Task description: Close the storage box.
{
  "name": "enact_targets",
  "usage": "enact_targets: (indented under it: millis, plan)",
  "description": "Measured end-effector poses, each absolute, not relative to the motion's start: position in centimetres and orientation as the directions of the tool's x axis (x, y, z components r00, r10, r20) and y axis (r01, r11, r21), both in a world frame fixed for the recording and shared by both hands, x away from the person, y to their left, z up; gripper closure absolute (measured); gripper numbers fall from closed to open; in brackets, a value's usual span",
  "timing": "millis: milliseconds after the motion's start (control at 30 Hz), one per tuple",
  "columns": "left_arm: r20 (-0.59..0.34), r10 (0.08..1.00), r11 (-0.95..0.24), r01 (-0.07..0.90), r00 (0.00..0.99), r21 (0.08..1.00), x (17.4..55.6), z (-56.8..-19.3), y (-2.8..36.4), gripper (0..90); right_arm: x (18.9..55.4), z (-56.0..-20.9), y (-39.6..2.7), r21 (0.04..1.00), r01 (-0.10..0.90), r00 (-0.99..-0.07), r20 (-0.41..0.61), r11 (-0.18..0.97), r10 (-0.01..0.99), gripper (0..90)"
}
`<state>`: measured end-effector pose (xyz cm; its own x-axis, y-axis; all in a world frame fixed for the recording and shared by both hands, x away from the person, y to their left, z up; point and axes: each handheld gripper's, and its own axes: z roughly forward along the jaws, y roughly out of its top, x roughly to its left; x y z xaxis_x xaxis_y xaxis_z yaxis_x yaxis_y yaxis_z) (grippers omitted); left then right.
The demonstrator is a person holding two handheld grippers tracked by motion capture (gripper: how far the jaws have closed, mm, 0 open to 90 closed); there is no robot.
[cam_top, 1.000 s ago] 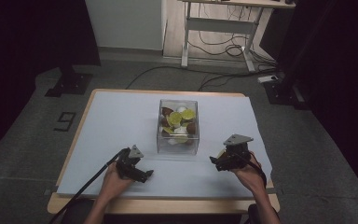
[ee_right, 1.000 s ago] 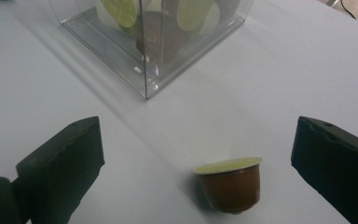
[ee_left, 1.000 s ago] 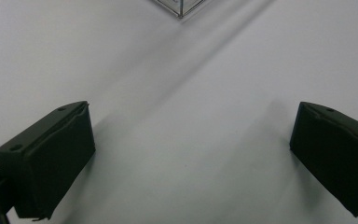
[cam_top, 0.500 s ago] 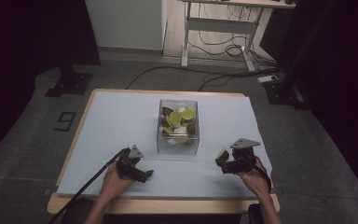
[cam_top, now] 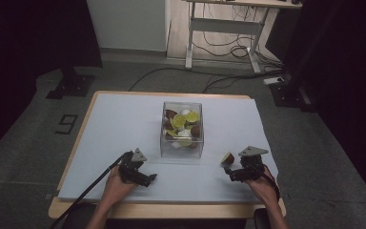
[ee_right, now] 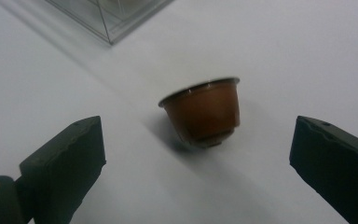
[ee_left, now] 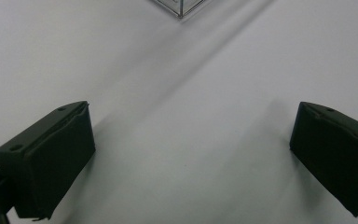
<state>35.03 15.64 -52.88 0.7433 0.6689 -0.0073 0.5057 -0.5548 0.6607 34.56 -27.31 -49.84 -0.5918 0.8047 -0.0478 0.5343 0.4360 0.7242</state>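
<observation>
Right tongs (ee_right: 196, 163) wide, capsule (ee_right: 203, 114) on the desk (cam_top: 124, 119) between the jaws, untouched. Left tongs (ee_left: 191, 163) wide, empty, resting near the front edge. Step judged: closing on the capsule; next, advance and squeeze gently. Box (cam_top: 182, 130) stands beyond, open desk around.

This looks like a lab or test room set up for recording, not a home. The wooden table (cam_top: 71, 157) stands alone on grey carpet, its top covered by a plain white sheet (cam_top: 119, 129). Black curtains (cam_top: 33, 33) hang on either side of the table. Beyond the table's far edge stands a height-adjustable desk frame (cam_top: 221, 26) with loose cables (cam_top: 219, 50) trailing under it. Left of the table, a dark stand foot (cam_top: 71, 86) rests on the carpet, and a number 9 (cam_top: 66, 124) is marked on the floor.
</observation>
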Motion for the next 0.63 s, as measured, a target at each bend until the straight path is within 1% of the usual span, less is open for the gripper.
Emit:
enact_targets:
  millis: [200,267,400,633]
  plan:
    - [-0.006,0.669,-0.555,0.505,0.743,0.661,35.0,-52.9,15.6,0.0,34.8,-51.4,-27.7,0.697,0.575,-0.585,-0.016,0.429,0.811,2.9]
    - [-0.006,0.669,-0.555,0.505,0.743,0.661,35.0,-52.9,15.6,0.0,34.9,-52.0,-27.8,0.692,0.581,-0.585,-0.012,0.429,0.811,0.3]
    - [-0.006,0.669,-0.555,0.505,0.743,0.661,35.0,-52.9,15.6,0.0,35.0,-53.1,-27.9,0.676,0.596,-0.586,-0.001,0.433,0.81,0.0]
    - [-0.005,0.669,-0.555,0.505,0.743,0.661,35.0,-52.9,15.6,0.0,34.7,-53.6,-28.1,0.714,0.575,-0.576,0.006,0.4,0.818,0.0]
